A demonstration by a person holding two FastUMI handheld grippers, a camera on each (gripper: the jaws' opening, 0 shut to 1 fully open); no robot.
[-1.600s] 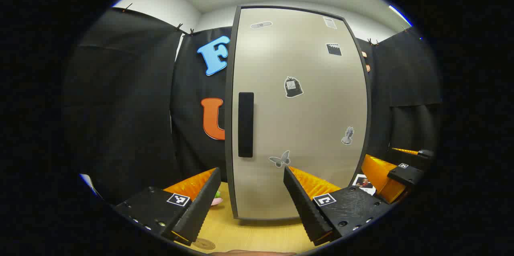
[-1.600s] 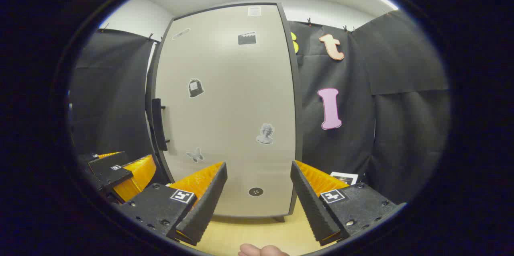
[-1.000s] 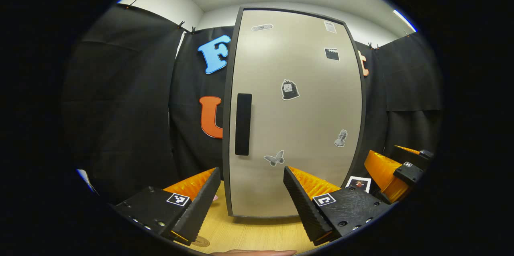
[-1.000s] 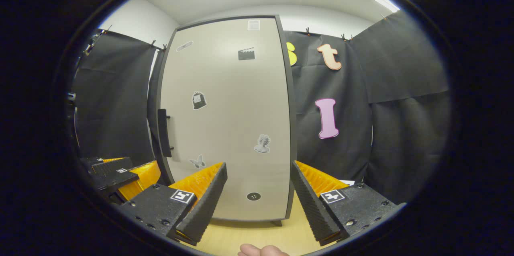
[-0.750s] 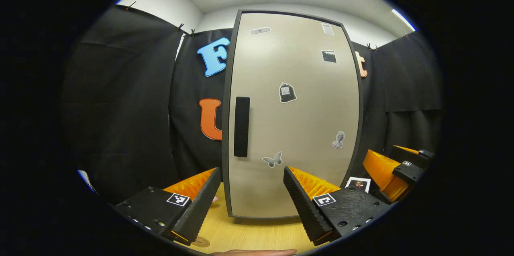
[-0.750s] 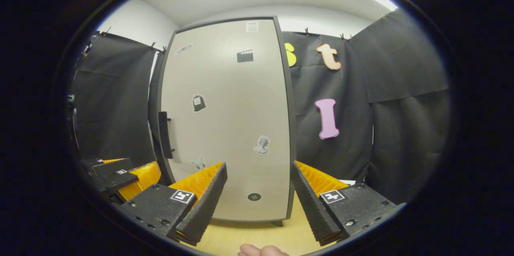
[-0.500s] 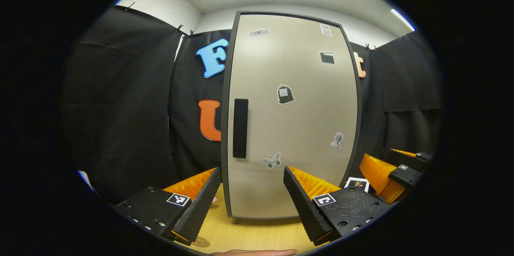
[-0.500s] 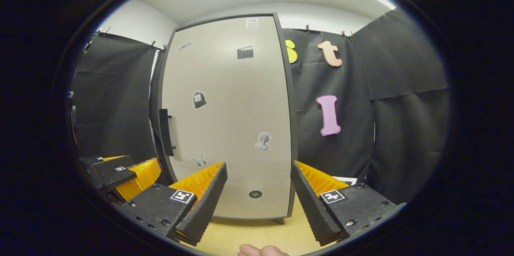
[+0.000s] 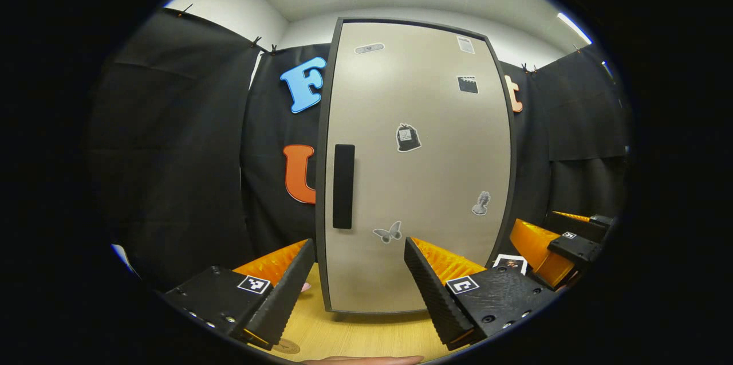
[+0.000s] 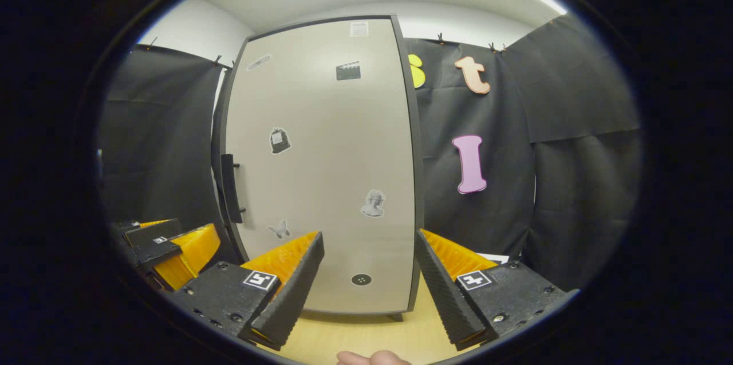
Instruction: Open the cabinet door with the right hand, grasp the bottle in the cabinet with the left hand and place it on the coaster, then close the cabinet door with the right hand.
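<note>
Cabinet door (image 9: 418, 181) is closed, so the work is at step 1 — nothing is opened yet, and the bottle, I judge, is behind it, hidden.

Nearest, in the left gripper view, the left gripper (image 9: 355, 287) hangs over the front edge of the wooden table (image 9: 366, 333) with its 2 fingers wide apart and nothing between them. A round coaster (image 9: 288, 346) lies flat at the front edge of the table, just under the left finger. In the right gripper view the right gripper (image 10: 369, 282) is also spread wide and empty, low over the table (image 10: 366, 339) before the lower part of the door (image 10: 320, 170), not touching it.

Farther, the cabinet stands upright on the table. Its dark vertical handle (image 9: 343, 186) sits near the door's left edge; in the right gripper view this handle (image 10: 228, 188) is well to the left of the gripper.

Next move, as I judge it: the right gripper must go up and to the left, bring the handle between its fingers, close on it, and pull — the hinge seems to be on the right side.
</note>
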